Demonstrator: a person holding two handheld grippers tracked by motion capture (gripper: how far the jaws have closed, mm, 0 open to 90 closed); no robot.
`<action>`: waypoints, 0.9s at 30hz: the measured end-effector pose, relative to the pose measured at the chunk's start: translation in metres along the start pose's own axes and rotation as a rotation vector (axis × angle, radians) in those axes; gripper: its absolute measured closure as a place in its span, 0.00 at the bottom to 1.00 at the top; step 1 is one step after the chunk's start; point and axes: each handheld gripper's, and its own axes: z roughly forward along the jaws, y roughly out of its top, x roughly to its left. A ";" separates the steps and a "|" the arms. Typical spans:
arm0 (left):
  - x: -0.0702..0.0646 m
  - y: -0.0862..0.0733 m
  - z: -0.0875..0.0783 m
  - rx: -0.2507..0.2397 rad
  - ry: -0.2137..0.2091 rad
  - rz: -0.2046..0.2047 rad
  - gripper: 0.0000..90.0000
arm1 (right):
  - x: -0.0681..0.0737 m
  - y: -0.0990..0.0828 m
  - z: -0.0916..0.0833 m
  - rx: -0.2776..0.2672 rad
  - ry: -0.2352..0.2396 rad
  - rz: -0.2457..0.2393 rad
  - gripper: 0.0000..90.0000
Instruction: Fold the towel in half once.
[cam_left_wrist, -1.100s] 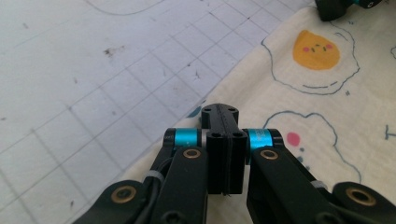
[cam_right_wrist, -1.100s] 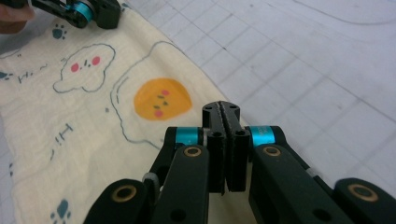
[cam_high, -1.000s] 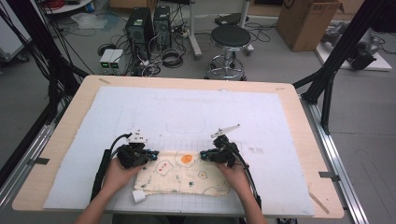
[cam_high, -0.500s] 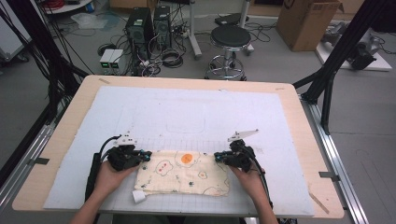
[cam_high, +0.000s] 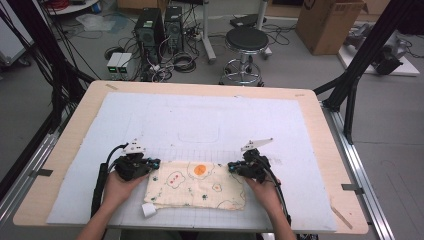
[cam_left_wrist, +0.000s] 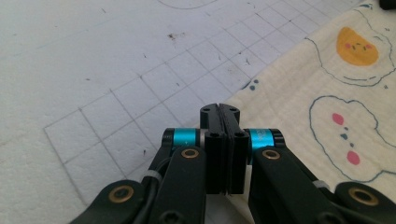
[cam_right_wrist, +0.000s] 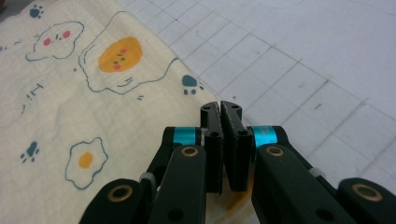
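- High view: a cream cotton cloth printed with fried eggs (cam_high: 197, 185) lies flat at the counter's (cam_high: 320, 125) six o'clock edge; the left hand-held gripper (cam_high: 150, 164) sits at its nine o'clock corner, the right hand-held gripper (cam_high: 234, 166) at its three o'clock corner.
- Left gripper view: jaws pressed together, pinching the cloth's edge.
- Right gripper view: jaws nearly together, gripping the cloth's edge.

Beyond the table (cam_high: 320, 107), far ahead of the tools, a grey floor (cam_high: 300, 70) carries a black stool (cam_high: 246, 40), two computer towers (cam_high: 159, 22), tangled cables (cam_high: 175, 62) and a cardboard box (cam_high: 327, 22); black frame posts (cam_high: 357, 70) flank both sides.
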 end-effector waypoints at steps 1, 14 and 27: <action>0.000 0.000 0.000 0.001 0.001 -0.001 0.98 | -0.001 -0.001 -0.001 -0.002 -0.002 -0.002 0.98; 0.002 -0.001 0.000 -0.006 -0.010 -0.010 0.98 | -0.012 -0.020 -0.025 -0.021 -0.028 0.024 0.97; -0.002 -0.001 -0.008 -0.036 -0.038 0.009 0.86 | -0.005 -0.024 -0.047 -0.162 -0.032 -0.005 0.84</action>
